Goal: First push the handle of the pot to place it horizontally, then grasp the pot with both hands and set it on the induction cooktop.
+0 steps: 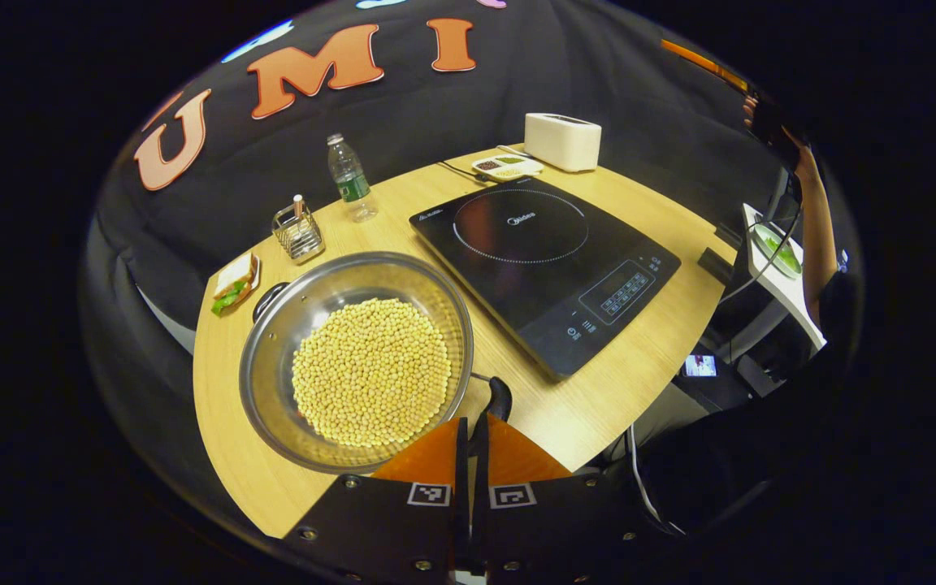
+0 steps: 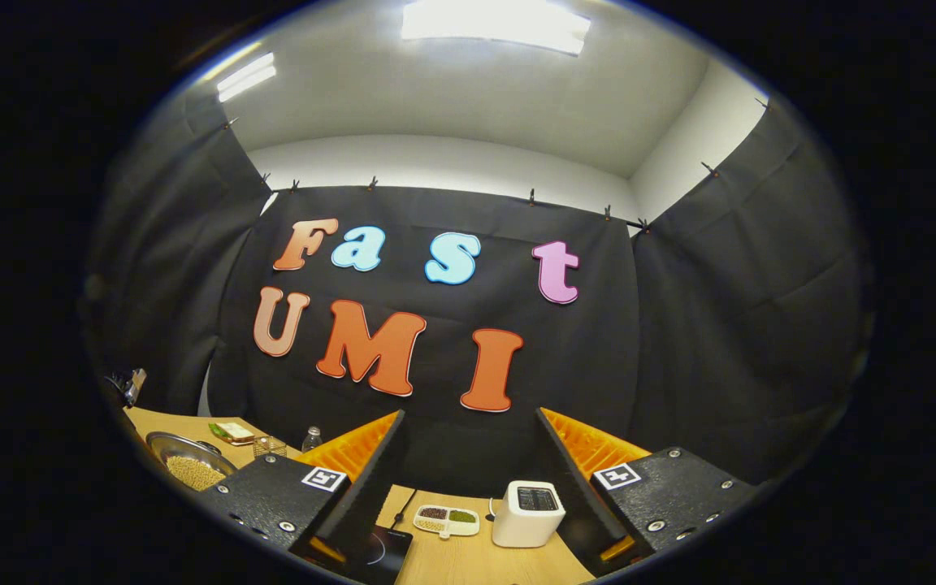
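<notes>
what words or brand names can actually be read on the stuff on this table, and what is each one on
"Midea": printed on the glass of the induction cooktop, inside its ring.
The control panel on the cooktop: markings too small to read.
The water bottle: label too blurred to read.
The white appliance: dark top panel too small to read.

- The right gripper hangs with its jaws spread wide, above the wooden table.
- A white toaster stands on the table between the fingers.
- Just left of the toaster lies a divided dish of grains.
- Far left of the toaster sits the pot, holding beans.
</notes>
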The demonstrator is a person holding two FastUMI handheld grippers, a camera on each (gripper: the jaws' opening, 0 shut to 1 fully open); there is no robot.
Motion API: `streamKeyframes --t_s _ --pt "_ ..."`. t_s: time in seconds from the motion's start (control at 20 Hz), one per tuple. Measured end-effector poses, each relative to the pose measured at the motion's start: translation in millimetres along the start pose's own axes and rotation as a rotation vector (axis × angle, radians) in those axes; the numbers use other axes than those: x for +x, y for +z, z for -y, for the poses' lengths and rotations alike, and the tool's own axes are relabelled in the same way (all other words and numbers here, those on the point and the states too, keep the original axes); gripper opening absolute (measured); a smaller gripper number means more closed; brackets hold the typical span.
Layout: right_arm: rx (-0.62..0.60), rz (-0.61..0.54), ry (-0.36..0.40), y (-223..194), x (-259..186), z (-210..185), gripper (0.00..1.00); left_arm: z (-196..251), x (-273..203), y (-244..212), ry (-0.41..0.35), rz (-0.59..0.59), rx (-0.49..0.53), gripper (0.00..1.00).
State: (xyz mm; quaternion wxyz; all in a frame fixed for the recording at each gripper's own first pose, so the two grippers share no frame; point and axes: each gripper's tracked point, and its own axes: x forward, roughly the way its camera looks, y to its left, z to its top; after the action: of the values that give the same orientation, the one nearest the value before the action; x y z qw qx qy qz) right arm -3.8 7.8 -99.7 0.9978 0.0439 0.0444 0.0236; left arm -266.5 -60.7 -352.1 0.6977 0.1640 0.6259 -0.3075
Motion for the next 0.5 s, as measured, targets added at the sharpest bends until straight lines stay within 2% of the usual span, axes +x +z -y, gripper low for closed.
streamKeyframes --t_s 0.1,0.3,0.5 --pt "0.0 -0.009 0.005 -4 2 -5 0.95 -3 1 -20 -0.005 -0.056 -0.008 0.03" --pt "-0.013 -0.031 0.01 -12 2 -11 0.95 -25 15 -53 0.051 -0.141 0.006 0.02" --pt "-0.019 -0.035 0.005 -10 0 -11 0.95 -19 31 -59 0.016 -0.164 -0.018 0.03"
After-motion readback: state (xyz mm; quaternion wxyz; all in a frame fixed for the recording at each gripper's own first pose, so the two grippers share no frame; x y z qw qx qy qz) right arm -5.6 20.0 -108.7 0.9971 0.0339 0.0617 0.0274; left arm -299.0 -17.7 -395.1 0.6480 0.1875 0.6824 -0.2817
